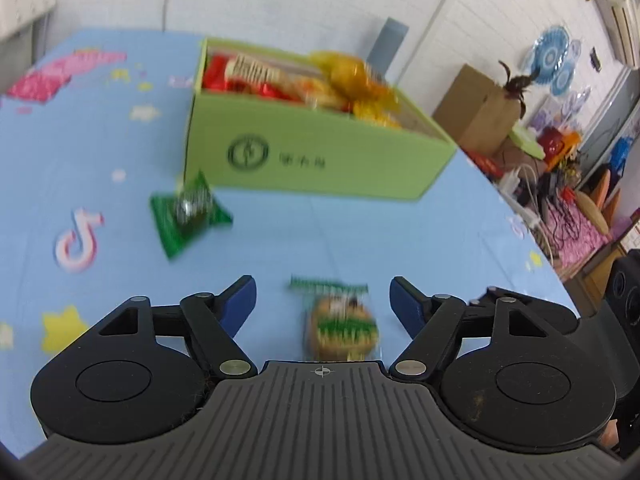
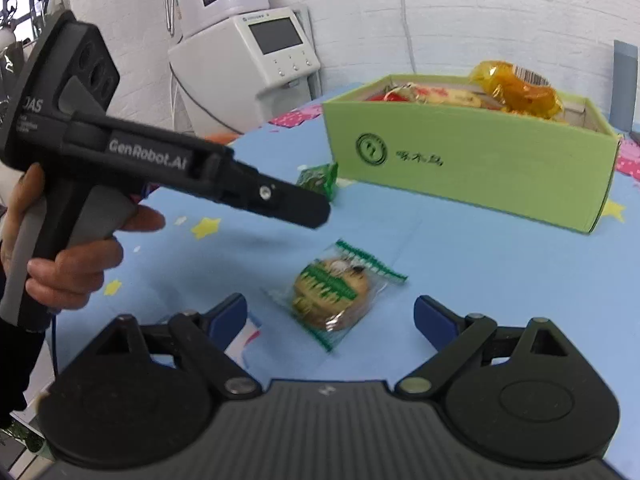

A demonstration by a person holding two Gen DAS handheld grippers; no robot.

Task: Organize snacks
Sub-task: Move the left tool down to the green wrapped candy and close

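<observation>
pale blue patterned worktop [image 1: 280,240] under everything. on it, toward the back, an open light green cardboard box [image 1: 304,160], already heaped with red, yellow and orange wrapped snacks [image 1: 296,80], so most of the sorting looks done. outside the box, two pieces left: a round cookie in a clear wrapper with green print [image 2: 334,294] lying flat on the worktop near the front, well apart from the box, and a small dark green foil packet [image 1: 190,212] just beside the box's near corner. left tool [image 1: 323,304] spread wide, nothing between its blue pads, the cookie lying just ahead in the gap. right tool [image 2: 330,316] likewise spread and empty, aimed at the same cookie. probably next: pinching the cookie, then the green packet.
</observation>
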